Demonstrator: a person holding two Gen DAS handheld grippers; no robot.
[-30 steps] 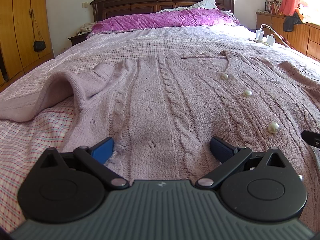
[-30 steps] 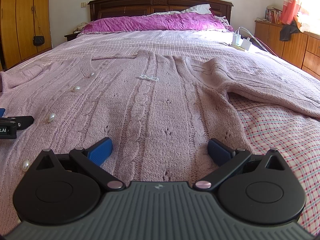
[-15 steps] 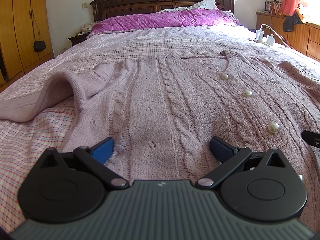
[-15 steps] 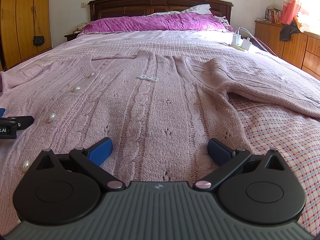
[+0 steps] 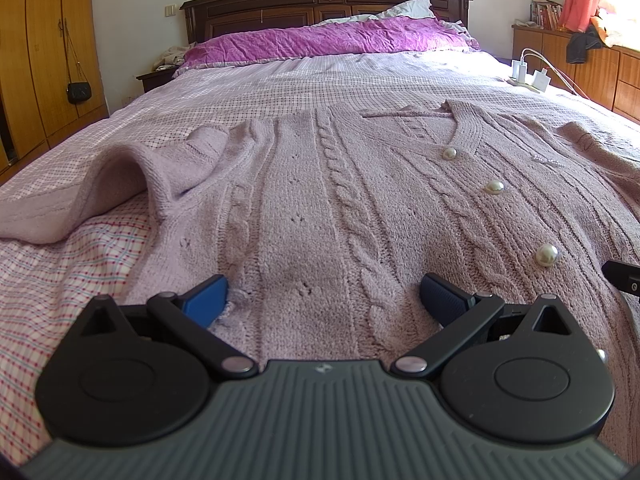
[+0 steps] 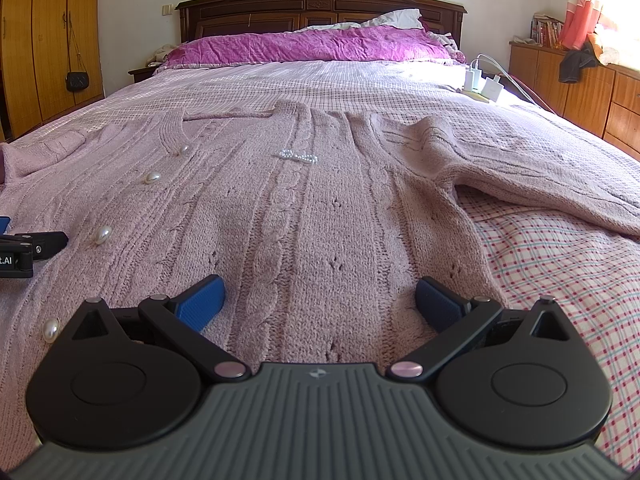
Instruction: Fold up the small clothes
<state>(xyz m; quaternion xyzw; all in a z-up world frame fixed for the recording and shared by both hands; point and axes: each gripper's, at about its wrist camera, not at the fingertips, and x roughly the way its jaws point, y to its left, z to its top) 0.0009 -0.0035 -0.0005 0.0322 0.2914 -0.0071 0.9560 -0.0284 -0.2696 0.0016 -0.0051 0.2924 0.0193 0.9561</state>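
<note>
A pale pink cable-knit cardigan (image 5: 312, 208) with pearl buttons (image 5: 546, 255) lies spread flat, front up, on the bed. My left gripper (image 5: 324, 300) is open, its blue pads low over the hem on the garment's left half. My right gripper (image 6: 320, 300) is open too, over the hem on the right half of the cardigan (image 6: 312, 216). One sleeve (image 5: 100, 192) lies bunched out to the left, the other sleeve (image 6: 520, 172) stretches to the right. A small pearl trim (image 6: 298, 156) sits near the chest. Each gripper's tip shows at the edge of the other's view.
The bed has a pink checked sheet (image 6: 568, 264) and a magenta quilt (image 5: 332, 40) against a dark wooden headboard (image 5: 324, 0). White chargers (image 6: 482, 86) lie at the bed's right edge. Wooden wardrobes (image 5: 36, 48) stand left, a low cabinet (image 6: 580, 88) right.
</note>
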